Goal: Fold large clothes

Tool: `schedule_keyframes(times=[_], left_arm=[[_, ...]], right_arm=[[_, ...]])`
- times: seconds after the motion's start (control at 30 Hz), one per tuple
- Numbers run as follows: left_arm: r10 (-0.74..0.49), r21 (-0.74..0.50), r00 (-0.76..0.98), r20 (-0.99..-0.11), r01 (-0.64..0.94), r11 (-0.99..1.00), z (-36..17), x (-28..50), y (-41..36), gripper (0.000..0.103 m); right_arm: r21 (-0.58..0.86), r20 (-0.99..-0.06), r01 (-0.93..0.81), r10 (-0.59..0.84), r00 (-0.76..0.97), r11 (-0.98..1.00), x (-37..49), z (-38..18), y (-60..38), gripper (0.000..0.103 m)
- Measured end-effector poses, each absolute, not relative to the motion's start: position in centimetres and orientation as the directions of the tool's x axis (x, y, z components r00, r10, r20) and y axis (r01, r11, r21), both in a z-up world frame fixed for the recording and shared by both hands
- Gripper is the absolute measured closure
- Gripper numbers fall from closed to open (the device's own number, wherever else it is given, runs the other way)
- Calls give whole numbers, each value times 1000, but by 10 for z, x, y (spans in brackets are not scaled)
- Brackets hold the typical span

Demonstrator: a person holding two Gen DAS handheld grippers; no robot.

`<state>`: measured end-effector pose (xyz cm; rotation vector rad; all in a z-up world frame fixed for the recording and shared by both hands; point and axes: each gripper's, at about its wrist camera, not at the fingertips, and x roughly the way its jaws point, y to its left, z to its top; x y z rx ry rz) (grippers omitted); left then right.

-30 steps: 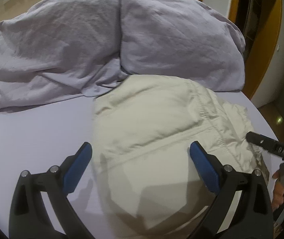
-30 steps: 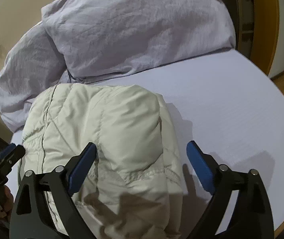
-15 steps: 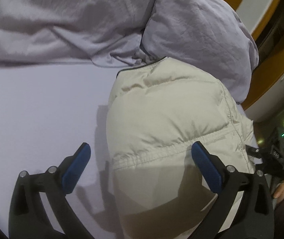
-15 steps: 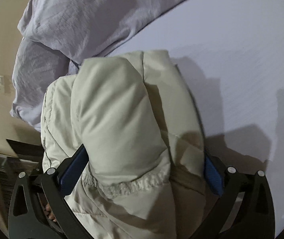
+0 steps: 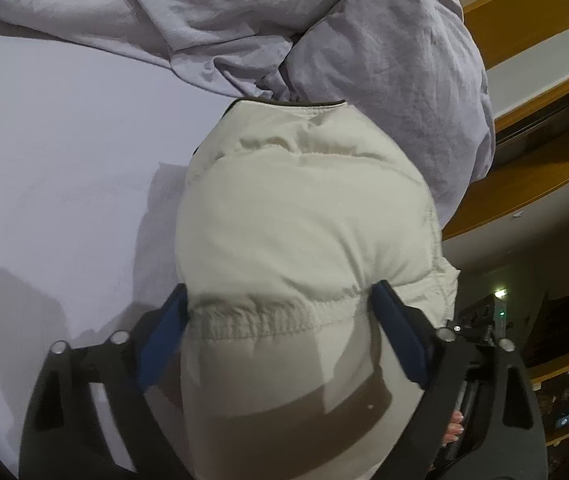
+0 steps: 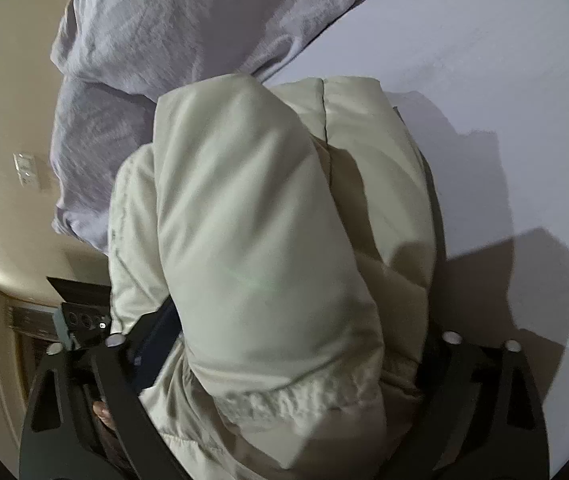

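A cream puffer jacket [image 5: 304,216] lies folded into a thick bundle on the lilac bed sheet [image 5: 56,152]. My left gripper [image 5: 280,320] is open, its blue pads on either side of the bundle's elastic hem. In the right wrist view the same jacket [image 6: 268,232] fills the middle. My right gripper [image 6: 284,344] is open around the bundle's near end; its right pad is hidden by the fabric. The jacket's far end touches the pillows.
Two lilac pillows [image 5: 324,32] lie behind the jacket, also in the right wrist view [image 6: 172,24]. A beige wall with a socket plate [image 6: 24,168] is at the left. Wooden shelving [image 5: 532,92] stands past the bed's right edge.
Both grippers have moved down and forward onto the jacket, so the bundle now sits between each pair of open fingers. The cameras have tilted further downward.
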<state>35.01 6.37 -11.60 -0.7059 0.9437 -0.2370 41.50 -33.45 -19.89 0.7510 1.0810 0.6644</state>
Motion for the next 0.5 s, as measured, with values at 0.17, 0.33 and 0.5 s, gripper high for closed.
schedule_keyframes(times=[0.17,0.33,0.5], left_arm=[[-471,-646,598,-649,-106,756,-103,361,86,32],[-412,-615,633,-655,-131,777,-89,377,127,34],[-326,-560,663,-674,-170,811,-77,395,161,34]], right_arm=[[821,-486,-148,810,327,552,426,-188,-313,35],[818,-474,-200,829,298,540,447,-173,-266,40],[797,-493,-230,822,285,558,464,-162,-223,41]])
